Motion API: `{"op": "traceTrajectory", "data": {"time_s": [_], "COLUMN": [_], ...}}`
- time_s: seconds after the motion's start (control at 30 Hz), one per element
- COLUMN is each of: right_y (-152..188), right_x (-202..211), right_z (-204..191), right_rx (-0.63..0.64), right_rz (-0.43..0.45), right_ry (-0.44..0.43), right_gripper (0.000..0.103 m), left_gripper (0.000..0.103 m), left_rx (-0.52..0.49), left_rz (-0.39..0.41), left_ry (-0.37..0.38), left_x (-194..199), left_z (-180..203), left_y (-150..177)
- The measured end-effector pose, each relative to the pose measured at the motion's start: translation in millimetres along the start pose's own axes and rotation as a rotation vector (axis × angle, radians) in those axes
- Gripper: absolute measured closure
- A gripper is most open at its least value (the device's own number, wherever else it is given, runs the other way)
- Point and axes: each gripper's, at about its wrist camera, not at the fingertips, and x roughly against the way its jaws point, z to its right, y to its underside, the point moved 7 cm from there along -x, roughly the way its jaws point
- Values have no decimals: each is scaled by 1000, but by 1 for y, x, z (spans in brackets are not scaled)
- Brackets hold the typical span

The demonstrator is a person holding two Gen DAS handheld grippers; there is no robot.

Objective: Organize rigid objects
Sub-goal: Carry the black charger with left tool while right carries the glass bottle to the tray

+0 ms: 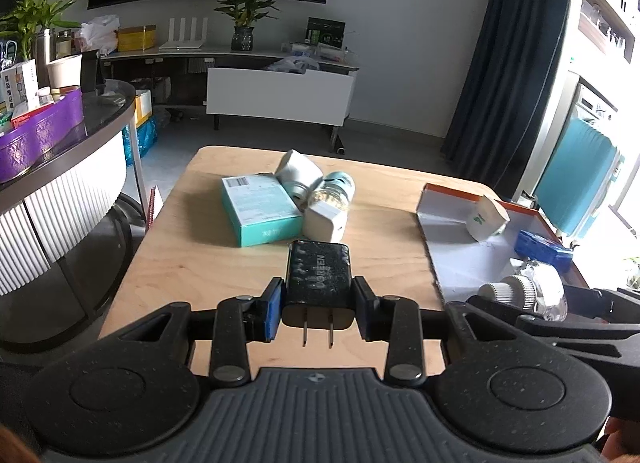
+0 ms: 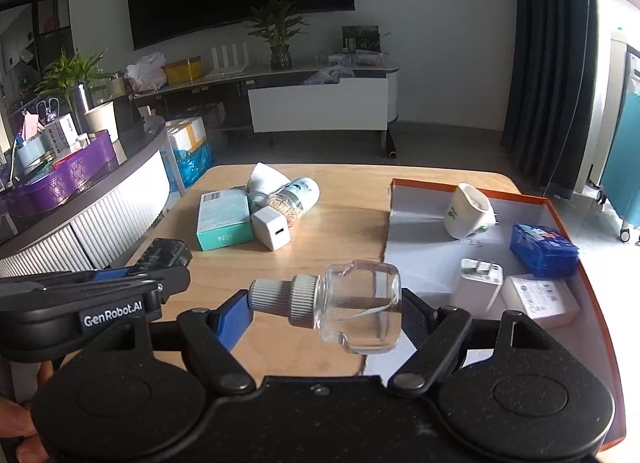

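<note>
— So, what is the left gripper (image 1: 318,305) doing?

— It is clamping a black charger (image 1: 319,277) between its pads, prongs pointing back toward the camera, and holding it over the near part of the wooden table (image 1: 180,223).

— And the right gripper (image 2: 326,313)?

— It is squeezing a clear glass bottle (image 2: 360,305) with a ribbed white cap (image 2: 286,297). The bottle is lying sideways in the grip, cap pointing left, and is hanging over the table's edge beside the orange-rimmed tray (image 2: 424,259).

— What is sitting in that tray?

— A white cup-shaped piece (image 2: 468,211) is lying tipped at the far end, a blue box (image 2: 544,249) is sitting by the right wall, and a white adapter (image 2: 478,283) is resting just beside a white labelled box (image 2: 540,299).

— Anything waiting on the table?

— A teal box (image 2: 224,219) is lying flat, a white cube charger (image 2: 272,231) is touching its right side, and a small jar (image 2: 294,199) is lying behind that, next to a white rounded object (image 2: 264,179).
</note>
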Motion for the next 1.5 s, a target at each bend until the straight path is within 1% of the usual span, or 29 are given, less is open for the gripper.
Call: {"op": "traceTrajectory", "data": {"time_s": [0.53, 1.0, 1.5], "right_y": [8, 10, 12], "right_x": [38, 53, 66], "right_z": [34, 50, 73], "right_rx": [-30, -52, -91], "right_rz": [61, 89, 114], "right_ry": [59, 81, 128], "right_gripper": [11, 11, 11], "left_gripper": [67, 67, 67], "left_rx": [-62, -88, -127], "left_rz": [15, 18, 19], "left_ry": [52, 82, 126], "left_x": [15, 19, 19], "left_z": [38, 57, 83], "left_y": [9, 12, 12]}}
